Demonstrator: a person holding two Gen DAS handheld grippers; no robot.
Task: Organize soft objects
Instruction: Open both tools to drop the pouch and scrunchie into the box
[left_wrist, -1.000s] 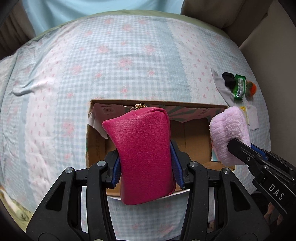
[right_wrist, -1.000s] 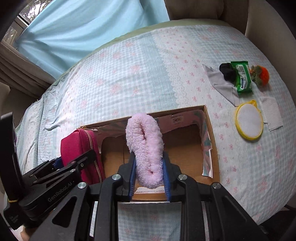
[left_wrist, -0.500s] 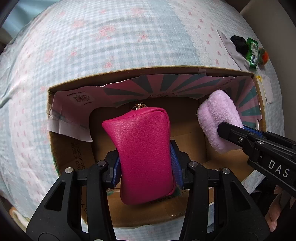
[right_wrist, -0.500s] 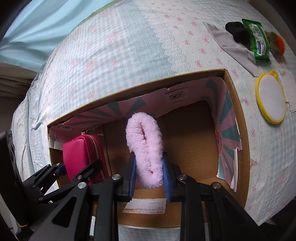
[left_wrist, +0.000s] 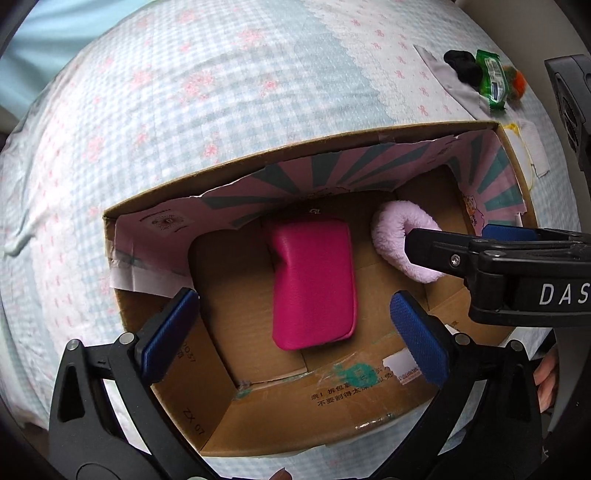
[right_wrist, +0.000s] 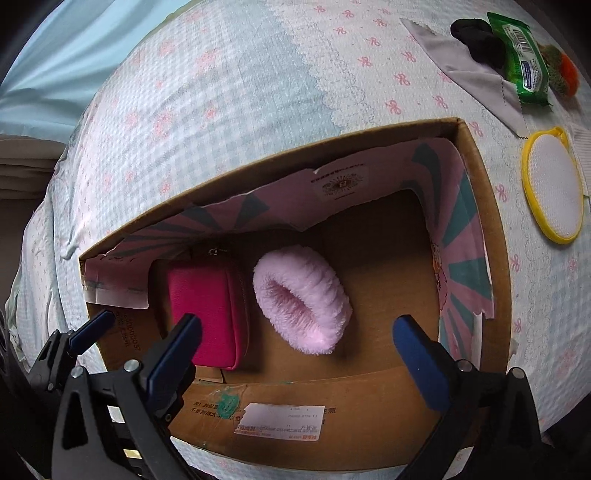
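Spread under everything was a bed (right_wrist: 229, 85) in pale blue gingham with pink bows, and on it sat the cardboard box (right_wrist: 295, 402) I was filling. My left gripper (left_wrist: 291, 328) hung over the box with its fingers wide apart and gripping nothing; the magenta pouch (left_wrist: 314, 284) lay flat on the box floor between them, which I took to mean it had been set down there. My right gripper (right_wrist: 295, 347) stood likewise apart and empty above the fluffy pink scrunchie (right_wrist: 301, 301), which rested just beside the pouch, on the pouch's right. Both soft things lay side by side, I judged, to leave the box's right half free. Outside it, well apart, lay a yellow-rimmed pad (right_wrist: 552, 184), a green packet (right_wrist: 524, 55), a black item (right_wrist: 476, 33) and a grey cloth (right_wrist: 461, 74), probably next for sorting
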